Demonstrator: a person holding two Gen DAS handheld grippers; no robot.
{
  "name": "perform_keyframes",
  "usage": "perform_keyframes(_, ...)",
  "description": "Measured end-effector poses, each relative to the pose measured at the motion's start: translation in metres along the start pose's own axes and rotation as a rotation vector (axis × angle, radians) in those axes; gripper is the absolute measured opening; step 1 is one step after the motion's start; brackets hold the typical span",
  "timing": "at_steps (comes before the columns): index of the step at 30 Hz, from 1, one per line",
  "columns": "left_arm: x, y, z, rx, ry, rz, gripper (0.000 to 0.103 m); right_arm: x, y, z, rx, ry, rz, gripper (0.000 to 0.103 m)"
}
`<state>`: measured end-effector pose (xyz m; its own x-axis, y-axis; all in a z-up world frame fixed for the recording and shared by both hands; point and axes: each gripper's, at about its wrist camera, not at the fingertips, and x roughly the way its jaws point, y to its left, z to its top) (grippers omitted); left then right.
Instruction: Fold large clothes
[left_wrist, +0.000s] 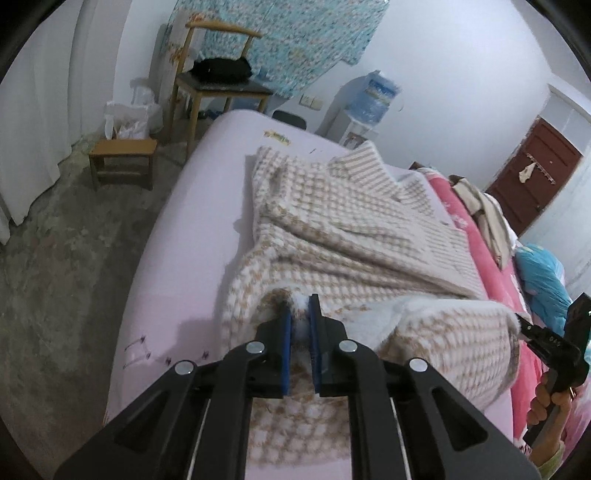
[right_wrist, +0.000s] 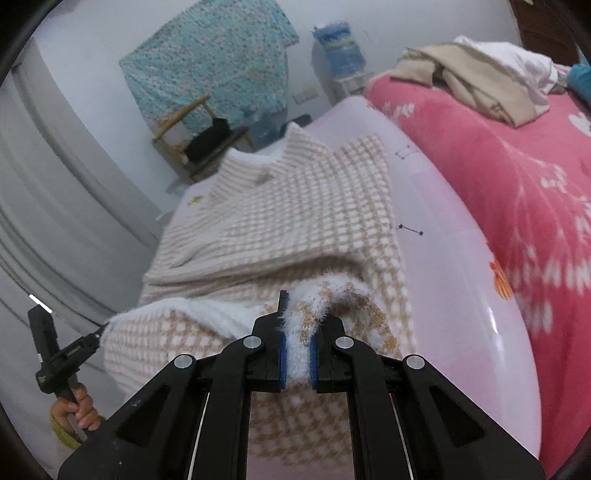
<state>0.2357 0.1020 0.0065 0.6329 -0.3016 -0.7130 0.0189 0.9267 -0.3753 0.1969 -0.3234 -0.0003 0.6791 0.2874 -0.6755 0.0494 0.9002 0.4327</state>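
While both grippers carry the same hem, the risks are read one view after another.

Left wrist view, garment: the checked fleece garment (left_wrist: 332, 229) lies on the lilac bed (left_wrist: 177, 229), its near hem lifted and curling back over the body.
Left wrist view, jaws: the left gripper (left_wrist: 299, 314) has its jaws almost closed, pinching a white fluffy corner of the hem; only a thin tuft is between the pads.
Left wrist view, risk: such a shallow bite could slip out if the cloth is pulled tight, and then this side would drop and the fold would go crooked.
Right wrist view, jaws: the right gripper (right_wrist: 297, 332) is also nearly closed on the other hem corner, with more cloth between the pads.
Right wrist view, garment: the collar end lies far, near the bed's edge.
Right wrist view, risk: if one hand travels ahead of the other, the hem may land skew; dragging could also bunch the lower layer or push it toward the pink blanket (right_wrist: 517, 206).
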Motion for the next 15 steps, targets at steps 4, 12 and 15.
perform_keyframes(4, 0.023, 0.006, 0.008, -0.038, 0.051, -0.018, 0.031, 0.036, -0.019, 0.003, 0.031, 0.070, -0.029, 0.008)
perform_keyframes(12, -0.019, 0.015, 0.012, -0.064, -0.037, -0.038, 0.065, 0.024, -0.025, 0.001, 0.049, 0.073, 0.004, 0.058)
perform_keyframes(15, -0.037, 0.013, -0.002, -0.045, -0.030, -0.076, 0.065, 0.000, -0.022, -0.001, 0.021, 0.036, -0.031, 0.064)
